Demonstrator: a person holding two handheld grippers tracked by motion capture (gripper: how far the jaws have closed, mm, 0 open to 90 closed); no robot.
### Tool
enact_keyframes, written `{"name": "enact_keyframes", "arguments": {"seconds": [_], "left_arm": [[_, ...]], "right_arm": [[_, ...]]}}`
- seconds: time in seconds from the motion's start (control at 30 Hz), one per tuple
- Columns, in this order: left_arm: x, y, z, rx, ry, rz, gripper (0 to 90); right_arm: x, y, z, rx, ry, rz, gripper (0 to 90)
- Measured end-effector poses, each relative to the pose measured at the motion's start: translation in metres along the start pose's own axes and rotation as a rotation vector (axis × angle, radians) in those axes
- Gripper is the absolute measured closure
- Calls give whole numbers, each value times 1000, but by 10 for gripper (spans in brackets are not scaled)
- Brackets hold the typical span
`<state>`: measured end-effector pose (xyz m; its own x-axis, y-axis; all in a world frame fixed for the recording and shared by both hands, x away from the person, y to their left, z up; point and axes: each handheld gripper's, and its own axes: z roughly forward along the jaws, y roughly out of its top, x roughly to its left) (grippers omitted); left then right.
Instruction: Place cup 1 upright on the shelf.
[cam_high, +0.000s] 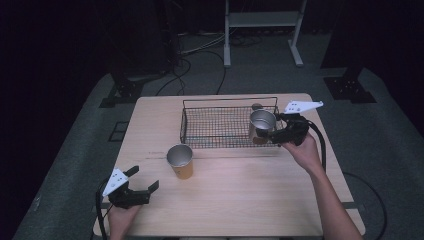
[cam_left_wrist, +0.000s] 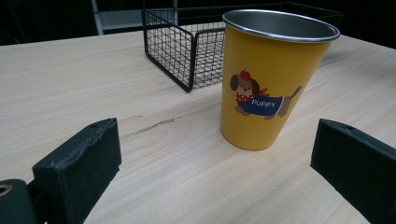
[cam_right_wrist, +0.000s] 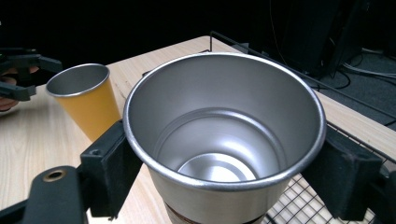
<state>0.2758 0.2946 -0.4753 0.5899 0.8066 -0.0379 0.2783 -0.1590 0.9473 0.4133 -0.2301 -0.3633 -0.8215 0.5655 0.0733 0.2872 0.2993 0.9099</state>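
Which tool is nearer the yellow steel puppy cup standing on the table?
Left. The left tool sits open just before the yellow cup; the right tool grips a silver cup over the wire basket.

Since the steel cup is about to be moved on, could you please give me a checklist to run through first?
1. Right gripper shut on the steel cup, a jaw on each side: ok.
2. Steel cup upright with nothing inside: ok.
3. Steel cup lifted clear of the wire basket: cannot tell.
4. Yellow cup upright on the table, apart from the basket: ok.
5. Left gripper open, short of the yellow cup: ok.
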Motion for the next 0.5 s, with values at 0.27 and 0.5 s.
{"name": "enact_keyframes", "arguments": {"seconds": [0.27, 0.5], "left_arm": [[0, 0, 0, -2, -3, -2, 7], [-1, 1, 1, -8, -6, -1, 7]], "right_arm": [[-13, 14, 11, -1, -16, -7, 171], [-19, 24, 25, 11, -18, -6, 171]]}}
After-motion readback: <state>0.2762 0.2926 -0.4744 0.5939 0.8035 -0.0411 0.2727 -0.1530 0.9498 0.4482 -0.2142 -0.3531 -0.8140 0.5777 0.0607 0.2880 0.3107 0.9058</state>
